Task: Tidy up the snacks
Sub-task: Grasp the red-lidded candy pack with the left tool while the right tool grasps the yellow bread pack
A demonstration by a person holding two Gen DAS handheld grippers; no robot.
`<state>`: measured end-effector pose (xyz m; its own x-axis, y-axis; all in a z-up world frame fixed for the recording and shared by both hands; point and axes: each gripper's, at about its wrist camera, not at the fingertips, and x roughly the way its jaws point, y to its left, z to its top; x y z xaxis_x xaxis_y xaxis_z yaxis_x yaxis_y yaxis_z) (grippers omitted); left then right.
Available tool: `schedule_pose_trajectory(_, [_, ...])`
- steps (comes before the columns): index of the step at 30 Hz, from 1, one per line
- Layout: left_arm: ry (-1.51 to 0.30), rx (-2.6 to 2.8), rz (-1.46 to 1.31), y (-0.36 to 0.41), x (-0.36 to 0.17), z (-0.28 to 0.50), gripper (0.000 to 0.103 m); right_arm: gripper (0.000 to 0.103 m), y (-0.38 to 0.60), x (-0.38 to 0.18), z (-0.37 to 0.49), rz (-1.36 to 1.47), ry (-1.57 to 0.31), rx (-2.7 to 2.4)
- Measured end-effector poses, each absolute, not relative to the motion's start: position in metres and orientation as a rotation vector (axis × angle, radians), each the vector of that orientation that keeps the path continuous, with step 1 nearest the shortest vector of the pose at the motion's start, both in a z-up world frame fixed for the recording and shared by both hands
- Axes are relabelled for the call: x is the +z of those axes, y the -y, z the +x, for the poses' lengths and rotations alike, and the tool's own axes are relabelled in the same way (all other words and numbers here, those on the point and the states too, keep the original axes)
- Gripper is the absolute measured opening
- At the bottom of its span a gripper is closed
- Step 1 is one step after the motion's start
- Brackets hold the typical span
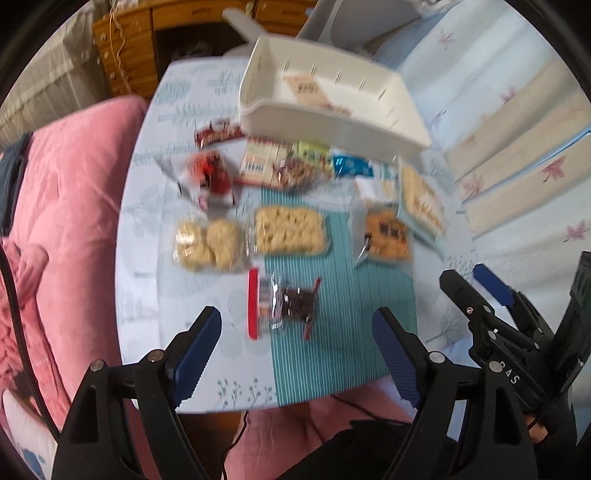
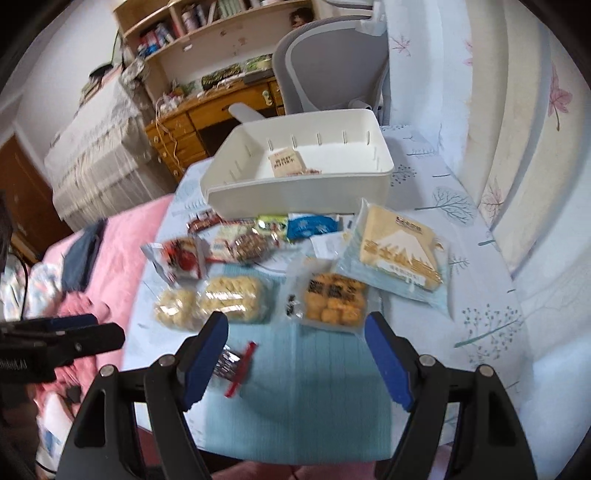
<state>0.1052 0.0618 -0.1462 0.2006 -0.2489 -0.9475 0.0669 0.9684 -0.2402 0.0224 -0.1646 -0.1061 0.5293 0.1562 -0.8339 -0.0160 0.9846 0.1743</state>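
Both tongs spread, empty: left gripper (image 1: 295,354), right gripper (image 2: 295,354) over table's near edge. I'm approaching; next, pinch dark snack packet (image 1: 284,308), drop in white bin (image 1: 406,122).

A home bedroom is showing here: a pink quilt (image 2: 122,236) is lying beside the table (image 2: 436,177), with a wooden desk (image 2: 192,122), bookshelf (image 2: 192,22) and chair (image 2: 325,70) standing behind.
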Motion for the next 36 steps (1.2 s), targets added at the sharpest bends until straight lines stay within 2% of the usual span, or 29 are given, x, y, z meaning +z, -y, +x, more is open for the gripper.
schedule_pose_trajectory(10, [-1.655,-0.041,-0.295,-0.057,-0.221,0.109,0.083,0.077,0.172,-0.126,0.028,-0.072,-1.067,0.165])
schedule_pose_trajectory(15, [-1.734,0.060,-0.422,-0.059,-0.247,0.108,0.083,0.077,0.170,-0.133,0.036,-0.189,-1.092,0.263])
schedule_pose_trajectory(24, [-1.736,0.267,-0.732,-0.076,-0.278,0.099,0.083,0.077,0.166,-0.139,0.053,-0.375,-1.081,0.469])
schedule_pose_trajectory(32, [-1.636,0.437,-0.952,-0.086,-0.294,0.084,0.083,0.077,0.163,-0.154,0.069,-0.560,-1.025,0.605])
schedule_pose_trajectory(36, [-1.593,0.492,-1.050,-0.087,-0.303,0.070,0.077,0.077,0.158,-0.162,0.076,-0.644,-0.995,0.679])
